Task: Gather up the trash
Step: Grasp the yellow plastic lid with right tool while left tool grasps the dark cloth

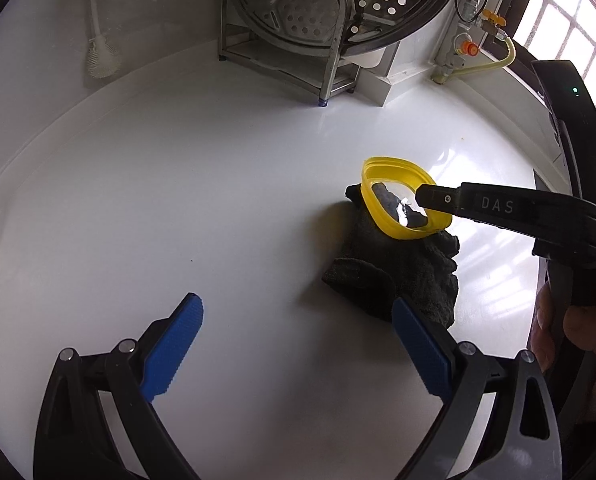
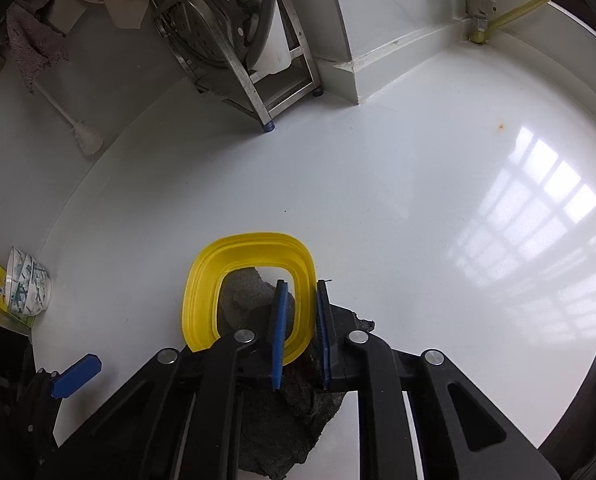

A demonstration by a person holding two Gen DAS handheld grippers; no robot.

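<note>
Right gripper (image 2: 300, 332) clamped on rim of one yellow lid (image 2: 202, 300), one dark rag (image 1: 398, 276) beneath; left gripper (image 1: 298, 348) fingers apart, holding nothing; three stacked bowls (image 2: 28, 284).

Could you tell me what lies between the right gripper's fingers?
The yellow lid's rim sits between the right gripper's fingers, seen in the right wrist view.

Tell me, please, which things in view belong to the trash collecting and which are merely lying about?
Belonging to the job:
yellow plastic rim, pinched by the right claw
dark grey cloth beneath it
left claw, open and empty

Lying about:
metal rack with perforated steamer trays
white brush
stacked patterned bowls
yellow gas hose
</note>
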